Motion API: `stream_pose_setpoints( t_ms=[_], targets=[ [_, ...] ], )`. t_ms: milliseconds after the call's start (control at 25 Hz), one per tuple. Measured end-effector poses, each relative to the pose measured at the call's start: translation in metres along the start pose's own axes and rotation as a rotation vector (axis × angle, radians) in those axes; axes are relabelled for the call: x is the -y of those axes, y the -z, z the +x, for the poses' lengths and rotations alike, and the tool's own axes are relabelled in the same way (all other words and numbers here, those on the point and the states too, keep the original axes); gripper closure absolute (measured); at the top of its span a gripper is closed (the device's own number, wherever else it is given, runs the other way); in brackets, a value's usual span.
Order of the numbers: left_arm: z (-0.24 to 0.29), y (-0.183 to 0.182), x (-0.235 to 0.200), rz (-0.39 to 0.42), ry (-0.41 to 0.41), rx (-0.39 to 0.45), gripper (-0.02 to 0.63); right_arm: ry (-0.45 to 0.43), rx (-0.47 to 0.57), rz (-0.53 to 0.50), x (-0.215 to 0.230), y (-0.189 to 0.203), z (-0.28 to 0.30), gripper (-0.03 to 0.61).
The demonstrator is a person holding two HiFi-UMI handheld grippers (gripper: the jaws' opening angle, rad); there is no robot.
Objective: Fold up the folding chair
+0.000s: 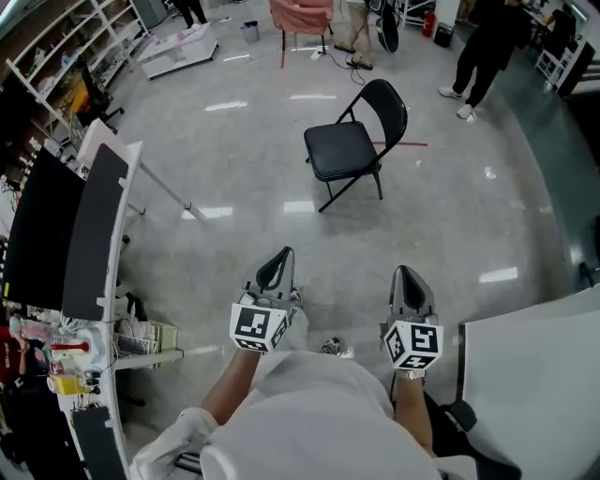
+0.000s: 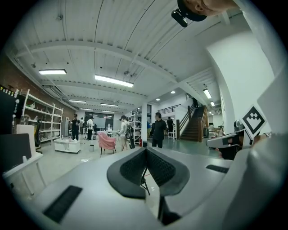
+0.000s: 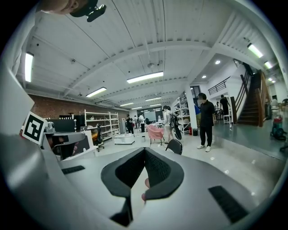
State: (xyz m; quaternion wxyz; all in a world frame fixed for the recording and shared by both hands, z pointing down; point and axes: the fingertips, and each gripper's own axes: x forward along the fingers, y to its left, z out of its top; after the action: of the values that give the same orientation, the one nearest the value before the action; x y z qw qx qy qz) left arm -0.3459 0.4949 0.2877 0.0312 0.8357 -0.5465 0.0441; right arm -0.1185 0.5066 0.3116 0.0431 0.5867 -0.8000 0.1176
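Observation:
The black folding chair (image 1: 349,146) stands unfolded on the grey floor, well ahead of both grippers in the head view. Its backrest (image 3: 174,146) shows just right of the jaw tips in the right gripper view. My left gripper (image 1: 277,262) and right gripper (image 1: 410,278) are held side by side near my body, both pointing toward the chair and a good way short of it. Each is shut with nothing between its pads, as the left gripper (image 2: 145,151) and right gripper (image 3: 145,151) also show in their own views.
A desk with dark panels (image 1: 94,225) and clutter runs along the left. A white table (image 1: 530,375) stands at the near right. A pink chair (image 1: 302,13), shelves (image 1: 66,52) and several people (image 1: 487,47) are at the far side. A staircase (image 2: 195,123) rises beyond.

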Motion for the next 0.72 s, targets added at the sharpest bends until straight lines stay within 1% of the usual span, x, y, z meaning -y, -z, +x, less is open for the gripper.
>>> stream_pose_setpoints(
  t_ms=[160, 280, 360, 440, 560, 720],
  targets=[
    [0.02, 0.004, -0.034, 0.017, -0.019, 0.004, 0.603, 0.019, -0.019, 0.004, -0.001, 0.004, 0.026, 0.574],
    [0.047, 0.011, -0.075, -0.005, -0.039, -0.001, 0.603, 0.033, -0.042, -0.001, -0.005, 0.005, 0.059, 0.574],
    [0.07, 0.012, -0.098, -0.022, -0.036, 0.0, 0.603, 0.034, -0.063, -0.01, -0.008, 0.006, 0.086, 0.574],
    [0.097, 0.01, -0.115, -0.029, -0.016, 0.002, 0.603, 0.038, -0.073, -0.016, -0.012, 0.001, 0.113, 0.574],
    [0.14, 0.004, -0.137, -0.036, 0.025, 0.003, 0.603, 0.061, -0.068, -0.015, -0.013, -0.016, 0.155, 0.574],
    [0.191, -0.004, -0.159, -0.034, 0.107, 0.008, 0.603, 0.104, -0.06, -0.014, -0.012, -0.036, 0.205, 0.574]
  ],
)
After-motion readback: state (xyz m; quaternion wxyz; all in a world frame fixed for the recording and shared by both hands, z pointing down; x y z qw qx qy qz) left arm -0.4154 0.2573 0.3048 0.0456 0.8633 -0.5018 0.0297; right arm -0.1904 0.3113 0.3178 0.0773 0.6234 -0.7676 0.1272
